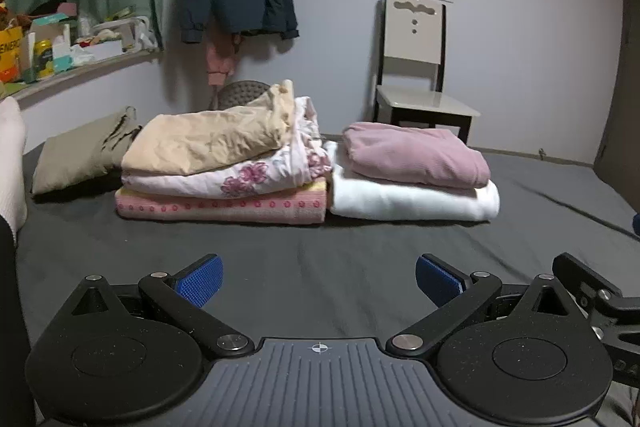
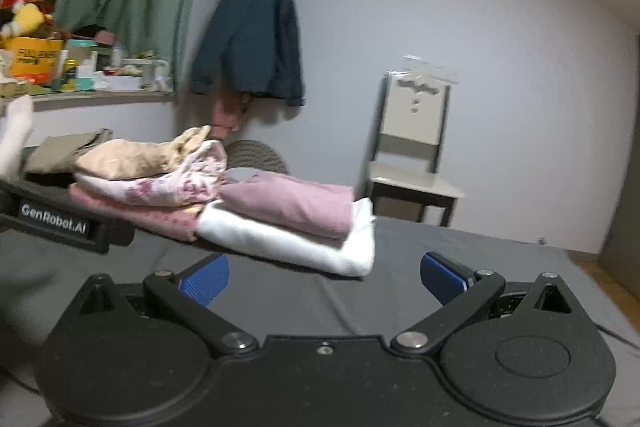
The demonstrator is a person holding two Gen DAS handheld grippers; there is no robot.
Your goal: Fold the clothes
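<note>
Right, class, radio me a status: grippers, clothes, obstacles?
Left gripper open, empty. Right gripper open, empty. Clothes folded in two stacks on bed. Nothing in the way.

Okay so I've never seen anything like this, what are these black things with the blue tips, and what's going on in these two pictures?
Those are two hand-held grippers, each carrying a wide-angle camera that looks out along its fingers. One picture comes from the left gripper, the other from the right gripper. Both are open and hold nothing. They hover over a dark grey bedsheet. On it lie two folded piles: a beige garment on a floral one on a pink dotted one, and beside them a pink garment on a white one.
</note>
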